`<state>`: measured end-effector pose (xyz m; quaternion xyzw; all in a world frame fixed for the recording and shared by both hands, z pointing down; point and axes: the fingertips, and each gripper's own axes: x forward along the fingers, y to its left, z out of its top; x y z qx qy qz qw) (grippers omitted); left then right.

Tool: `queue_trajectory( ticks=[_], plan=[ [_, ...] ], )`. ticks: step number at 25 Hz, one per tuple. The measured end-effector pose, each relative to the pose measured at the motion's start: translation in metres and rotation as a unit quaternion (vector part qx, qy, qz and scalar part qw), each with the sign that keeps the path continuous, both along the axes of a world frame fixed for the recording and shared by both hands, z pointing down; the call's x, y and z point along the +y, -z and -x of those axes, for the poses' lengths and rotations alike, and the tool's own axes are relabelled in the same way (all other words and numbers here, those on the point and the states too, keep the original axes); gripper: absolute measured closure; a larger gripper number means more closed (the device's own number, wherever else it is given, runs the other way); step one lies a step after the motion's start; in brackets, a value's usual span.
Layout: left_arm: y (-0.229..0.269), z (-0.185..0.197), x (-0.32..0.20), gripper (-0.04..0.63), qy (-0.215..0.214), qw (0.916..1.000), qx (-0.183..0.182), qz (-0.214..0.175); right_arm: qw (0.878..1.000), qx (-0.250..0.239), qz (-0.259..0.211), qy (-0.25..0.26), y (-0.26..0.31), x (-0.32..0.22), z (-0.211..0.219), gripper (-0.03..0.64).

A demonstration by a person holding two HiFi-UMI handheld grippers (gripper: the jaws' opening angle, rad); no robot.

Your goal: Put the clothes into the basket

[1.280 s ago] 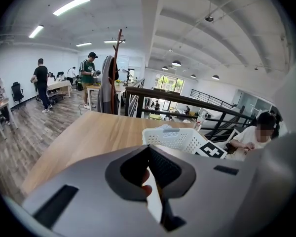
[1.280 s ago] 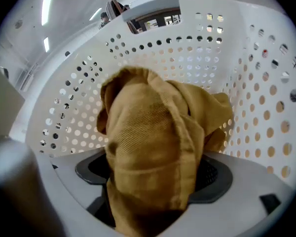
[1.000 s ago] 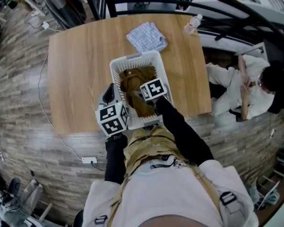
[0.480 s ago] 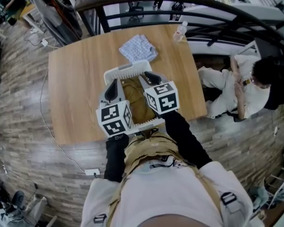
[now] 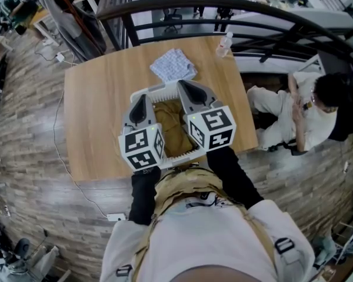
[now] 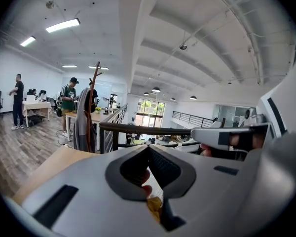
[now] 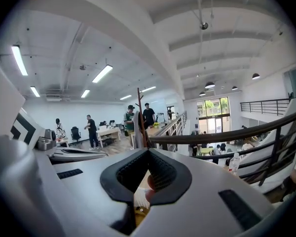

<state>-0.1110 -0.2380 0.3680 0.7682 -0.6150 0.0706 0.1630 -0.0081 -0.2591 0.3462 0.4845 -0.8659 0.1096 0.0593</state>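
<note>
The white slatted basket [image 5: 180, 154] stands in the middle of the wooden table [image 5: 100, 98], and a brown-mustard garment [image 5: 172, 133] lies inside it. Beyond the basket a blue-and-white checked cloth [image 5: 173, 64] lies flat on the table. Both grippers hang above the basket, pointing away from me. My left gripper [image 5: 142, 97] is over the basket's left side, its jaws together and empty. My right gripper [image 5: 183, 84] is over the basket's far right side, shut with nothing in it. A sliver of the brown garment [image 6: 154, 207] shows under the left gripper's closed tips [image 6: 148, 146].
A clear plastic bottle [image 5: 225, 43] stands at the table's far right corner. A person in white [image 5: 306, 107] sits off the table's right edge. A dark railing [image 5: 223, 4] runs behind the table, with a coat rack [image 5: 70, 16] at the far left.
My right gripper has come up out of the basket, leaving the brown garment inside, and its jaws have closed. The left gripper has risen a little beside it.
</note>
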Motion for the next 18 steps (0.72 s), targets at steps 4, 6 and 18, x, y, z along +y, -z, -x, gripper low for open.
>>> queue_trajectory(
  ticks=[4, 6, 18],
  plan=[
    [0.013, -0.005, -0.003, 0.594, -0.003, 0.9998, 0.0, -0.017, 1.0, -0.015, -0.023, 0.0, 0.019, 0.0, -0.001, 0.594],
    [0.018, -0.007, -0.003, 0.594, -0.005, 0.9997, 0.002, -0.025, 0.999, -0.02, -0.032, 0.0, 0.027, 0.002, -0.002, 0.594],
    [0.043, -0.024, -0.006, 0.594, -0.017, 0.9981, 0.014, -0.057, 0.997, -0.031, -0.075, -0.005, 0.051, 0.006, -0.02, 0.594]
  ],
)
